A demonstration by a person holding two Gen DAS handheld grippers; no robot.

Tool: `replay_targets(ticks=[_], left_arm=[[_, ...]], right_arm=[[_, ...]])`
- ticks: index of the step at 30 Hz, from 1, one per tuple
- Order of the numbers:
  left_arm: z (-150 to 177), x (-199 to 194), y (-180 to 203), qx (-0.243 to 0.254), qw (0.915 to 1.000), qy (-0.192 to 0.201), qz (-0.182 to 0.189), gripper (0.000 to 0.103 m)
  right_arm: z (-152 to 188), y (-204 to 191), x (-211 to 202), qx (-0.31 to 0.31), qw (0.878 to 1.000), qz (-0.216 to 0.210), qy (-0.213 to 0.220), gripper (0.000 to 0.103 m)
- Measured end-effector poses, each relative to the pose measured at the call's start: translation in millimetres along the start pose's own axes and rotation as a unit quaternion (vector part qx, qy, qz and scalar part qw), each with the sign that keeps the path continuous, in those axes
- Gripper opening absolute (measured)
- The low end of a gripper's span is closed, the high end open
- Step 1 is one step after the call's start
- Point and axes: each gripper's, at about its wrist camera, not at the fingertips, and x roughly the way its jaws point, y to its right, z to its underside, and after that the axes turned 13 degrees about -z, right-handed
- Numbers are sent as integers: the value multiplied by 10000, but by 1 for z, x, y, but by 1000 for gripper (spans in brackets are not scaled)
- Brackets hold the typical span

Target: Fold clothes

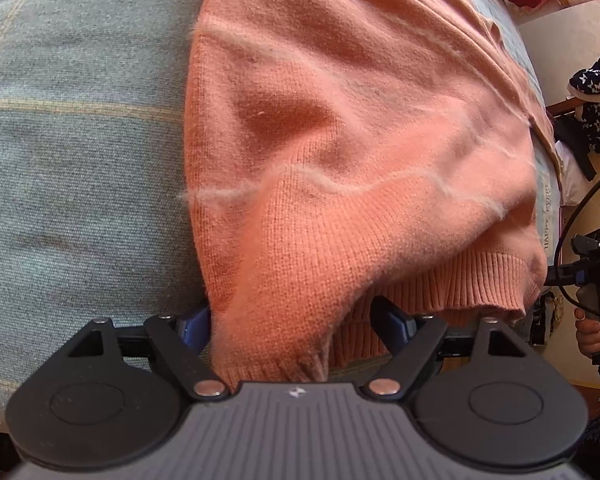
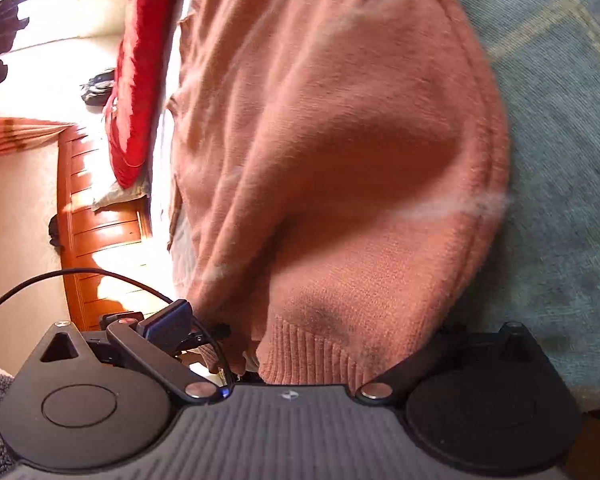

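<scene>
Sweater, salmon-pink knit, lies on the grey-blue bed cover, long axis running straight away from both claws w/ ribbed hem nearest them. Left gripper has its fingers spread wide, a hem corner draped between them, not pinched. Right gripper also sits at the hem, but one finger is hidden under the knit, so I cannot tell its state.

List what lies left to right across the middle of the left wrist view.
Blanket → sweater → star-print cloth at the right edge. Lower on that edge, the right gripper shows in a hand.
</scene>
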Motion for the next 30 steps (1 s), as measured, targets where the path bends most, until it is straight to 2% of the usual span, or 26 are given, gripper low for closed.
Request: replay_targets(ticks=[4, 6, 7, 8, 9, 11, 12, 13, 17, 19, 20, 22, 23, 25, 26, 27, 30], left_arm=[[2, -1, 0, 32, 10000, -6, -14, 82], [2, -4, 0, 101, 9999, 2, -91, 76], [3, -5, 1, 148, 9997, 24, -210, 71], [4, -6, 1, 189, 9993, 41, -330, 58], [4, -8, -1, 191, 9990, 40, -401, 45], [5, -12, -6, 61, 9994, -21, -334, 32], [6, -15, -8, -6, 9996, -66, -263, 26], [7, -17, -7, -4, 9997, -91, -240, 25], [11, -31, 1, 45, 9998, -134, -144, 17], [13, -38, 3, -80, 9997, -225, -21, 16], [14, -40, 4, -139, 9994, -311, 69, 16], [17, -43, 5, -141, 9987, -479, 110, 18], [18, -44, 5, -70, 9987, -507, -49, 22], [17, -39, 3, 150, 9972, -601, -412, 24], [17, -35, 1, 244, 9956, -686, -585, 30], [17, -31, -1, 279, 9936, -792, -755, 32], [19, -27, -1, 449, 9905, -910, -926, 33]], right_arm=[[1, 15, 7, 167, 9998, 138, 6, 103], [1, 6, 7, 81, 9994, 323, -67, 99], [1, 0, 7, 27, 9990, 438, -123, 84], [1, -5, 8, -26, 9983, 553, -179, 63], [1, -10, 8, -80, 9975, 669, -235, 54], [0, -19, 1, -96, 9973, 681, -241, 28], [0, -23, -4, -93, 9975, 663, -231, 20], [-1, -27, -8, -90, 9976, 645, -222, 15], [-3, -53, -22, -281, 9960, 678, -501, 14], [-4, -63, -30, -352, 9934, 821, -723, 14], [-3, -63, -32, -446, 9900, 1033, -846, 14], [-1, -61, -32, -696, 9789, 1580, -1097, 14], [1, -59, -32, -820, 9717, 1851, -1220, 14], [4, -56, -32, -1065, 9541, 2387, -1463, 14], [5, -55, -32, -1185, 9437, 2651, -1582, 15], [6, -54, -32, -1305, 9324, 2912, -1699, 16], [10, -50, -32, -1655, 8921, 3676, -2039, 19]])
